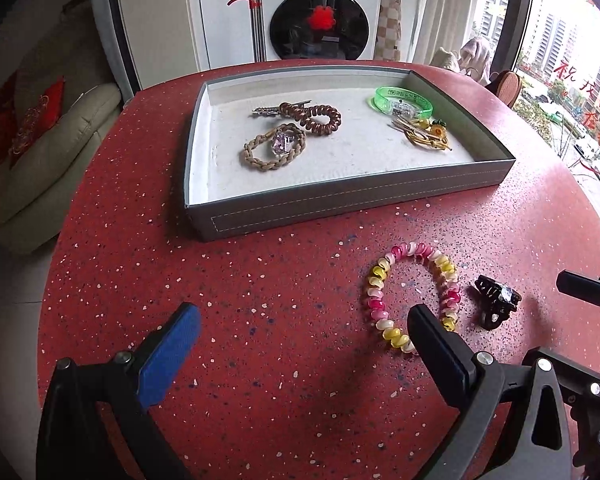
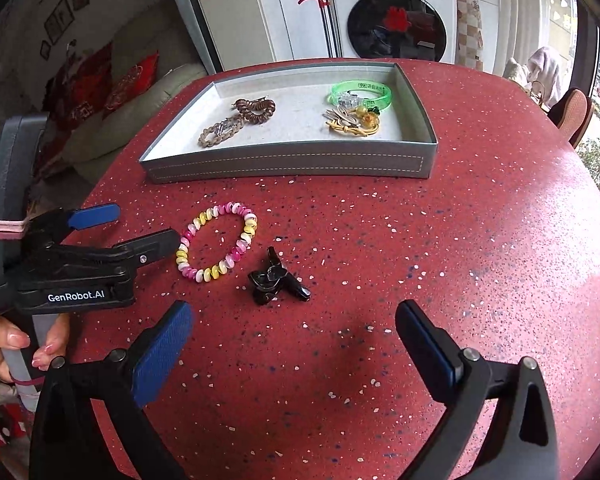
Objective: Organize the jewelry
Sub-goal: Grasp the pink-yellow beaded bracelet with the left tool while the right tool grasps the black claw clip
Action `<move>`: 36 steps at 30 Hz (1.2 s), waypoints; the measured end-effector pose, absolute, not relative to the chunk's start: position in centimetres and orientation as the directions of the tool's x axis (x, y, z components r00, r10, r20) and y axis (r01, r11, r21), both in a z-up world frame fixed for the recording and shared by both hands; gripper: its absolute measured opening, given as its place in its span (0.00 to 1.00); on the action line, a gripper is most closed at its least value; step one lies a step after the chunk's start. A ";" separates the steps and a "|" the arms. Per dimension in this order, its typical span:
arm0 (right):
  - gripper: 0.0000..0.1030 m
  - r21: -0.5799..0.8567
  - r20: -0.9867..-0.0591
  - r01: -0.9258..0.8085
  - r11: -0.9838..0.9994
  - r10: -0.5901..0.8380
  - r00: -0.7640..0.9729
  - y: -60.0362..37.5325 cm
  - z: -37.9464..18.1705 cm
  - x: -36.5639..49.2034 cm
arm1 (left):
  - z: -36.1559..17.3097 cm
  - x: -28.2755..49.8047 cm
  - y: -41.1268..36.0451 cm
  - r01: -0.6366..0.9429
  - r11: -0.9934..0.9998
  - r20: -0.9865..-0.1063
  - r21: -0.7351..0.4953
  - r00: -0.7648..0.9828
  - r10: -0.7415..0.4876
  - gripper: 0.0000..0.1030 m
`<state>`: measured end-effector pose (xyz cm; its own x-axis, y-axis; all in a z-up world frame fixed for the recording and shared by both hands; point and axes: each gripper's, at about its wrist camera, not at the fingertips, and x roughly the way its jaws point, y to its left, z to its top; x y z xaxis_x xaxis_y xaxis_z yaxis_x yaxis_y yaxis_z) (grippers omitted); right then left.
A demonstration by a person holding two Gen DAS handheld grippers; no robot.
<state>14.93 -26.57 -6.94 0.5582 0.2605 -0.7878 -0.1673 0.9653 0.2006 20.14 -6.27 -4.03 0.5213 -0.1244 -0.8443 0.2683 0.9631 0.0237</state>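
Note:
A grey tray (image 1: 340, 200) (image 2: 288, 168) stands on the red table. In it lie a brown spiral tie (image 1: 316, 116), a braided tie with a crystal (image 1: 274, 148), a green bangle (image 1: 400, 100) and gold pieces (image 1: 424, 134). On the table lie a pink-yellow spiral bracelet (image 1: 412, 292) (image 2: 218, 246) and a black claw clip (image 1: 496, 300) (image 2: 276, 278). My left gripper (image 1: 304, 320) (image 2: 140, 226) is open, its right finger at the bracelet's near edge. My right gripper (image 2: 294, 320) is open and empty, just in front of the clip.
The round red speckled table (image 1: 260, 280) drops off to a beige sofa (image 1: 40, 160) at the left. A washing machine (image 1: 320, 12) stands behind the table. Windows are at the right.

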 end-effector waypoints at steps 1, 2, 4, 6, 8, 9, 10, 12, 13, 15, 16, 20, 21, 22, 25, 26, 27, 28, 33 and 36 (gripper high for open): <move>0.91 0.199 -0.788 -0.176 0.964 0.264 0.556 -26.4 -7.0 15.0 | -4.2 20.2 -6.4 0.269 0.963 -0.846 0.026 0.518 -0.122 1.00; 0.89 0.196 -0.789 -0.185 0.963 0.267 0.553 -26.3 -7.0 15.0 | -4.3 20.3 -6.6 0.268 0.963 -0.848 0.029 0.516 -0.118 1.00; 0.79 0.183 -0.791 -0.208 0.961 0.270 0.549 -25.8 -7.1 15.1 | -4.5 20.5 -6.9 0.267 0.963 -0.851 0.034 0.513 -0.112 1.00; 0.76 0.170 -0.796 -0.231 0.958 0.272 0.540 -25.3 -7.3 15.3 | -4.7 20.7 -7.1 0.264 0.963 -0.853 0.047 0.512 -0.098 1.00; 0.74 0.157 -0.800 -0.253 0.955 0.273 0.535 -24.8 -7.5 15.5 | -5.0 20.9 -7.3 0.264 0.963 -0.857 0.049 0.507 -0.096 1.00; 0.74 0.147 -0.802 -0.261 0.954 0.270 0.533 -24.6 -7.6 15.6 | -5.0 21.0 -7.2 0.264 0.963 -0.857 0.047 0.506 -0.097 1.00; 0.73 0.139 -0.804 -0.269 0.953 0.267 0.531 -24.4 -7.7 15.8 | -5.0 21.1 -7.2 0.264 0.963 -0.857 0.049 0.506 -0.095 1.00; 0.73 0.126 -0.809 -0.280 0.952 0.261 0.527 -24.0 -7.9 16.1 | -5.1 21.2 -7.2 0.263 0.963 -0.857 0.056 0.507 -0.089 1.00; 0.73 0.117 -0.812 -0.284 0.952 0.256 0.525 -23.9 -8.1 16.3 | -5.1 21.3 -7.2 0.264 0.963 -0.857 0.056 0.507 -0.089 1.00; 0.71 0.096 -0.815 -0.289 0.953 0.242 0.527 -23.7 -8.3 16.7 | -5.2 21.4 -7.3 0.269 0.961 -0.860 0.063 0.504 -0.084 1.00; 0.69 0.086 -0.814 -0.292 0.953 0.236 0.530 -23.7 -8.3 16.8 | -5.2 21.4 -7.3 0.272 0.960 -0.859 0.063 0.504 -0.087 1.00; 0.57 0.077 -0.812 -0.293 0.953 0.231 0.537 -23.7 -8.2 17.2 | -5.1 21.4 -7.5 0.279 0.958 -0.858 0.064 0.505 -0.089 1.00; 0.52 0.073 -0.811 -0.293 0.953 0.227 0.539 -23.7 -8.2 17.2 | -5.1 21.4 -7.6 0.280 0.957 -0.857 0.071 0.508 -0.085 1.00; 0.47 0.069 -0.810 -0.292 0.954 0.224 0.542 -23.7 -8.1 17.2 | -5.1 21.3 -7.6 0.283 0.956 -0.856 0.076 0.511 -0.083 1.00; 0.29 0.064 -0.808 -0.286 0.956 0.218 0.547 -23.8 -8.1 17.0 | -5.0 21.2 -7.8 0.295 0.953 -0.857 0.066 0.506 -0.097 0.96; 0.26 0.071 -0.807 -0.281 0.957 0.221 0.548 -24.0 -8.1 16.9 | -4.9 21.1 -7.9 0.297 0.952 -0.856 0.073 0.508 -0.092 0.96; 0.25 0.075 -0.804 -0.272 0.959 0.220 0.552 -24.2 -8.0 16.9 | -4.9 21.1 -7.9 0.298 0.951 -0.855 0.079 0.511 -0.089 0.95; 0.25 0.077 -0.801 -0.260 0.963 0.215 0.558 -24.3 -7.9 16.9 | -4.9 21.1 -8.0 0.302 0.950 -0.855 0.075 0.509 -0.094 0.92; 0.25 0.109 -0.798 -0.212 0.971 0.213 0.563 -25.4 -7.6 16.8 | -4.6 20.6 -8.6 0.342 0.938 -0.858 0.056 0.496 -0.130 0.71; 0.25 0.134 -0.791 -0.196 0.971 0.224 0.569 -25.9 -7.2 16.6 | -4.4 20.3 -9.1 0.363 0.930 -0.858 0.059 0.494 -0.139 0.61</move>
<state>16.59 -25.86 -7.18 0.5690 0.2239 -0.7913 -0.1958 0.9714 0.1341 20.33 -9.06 -4.43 0.4941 -0.1385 -0.8583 0.3626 0.9301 0.0586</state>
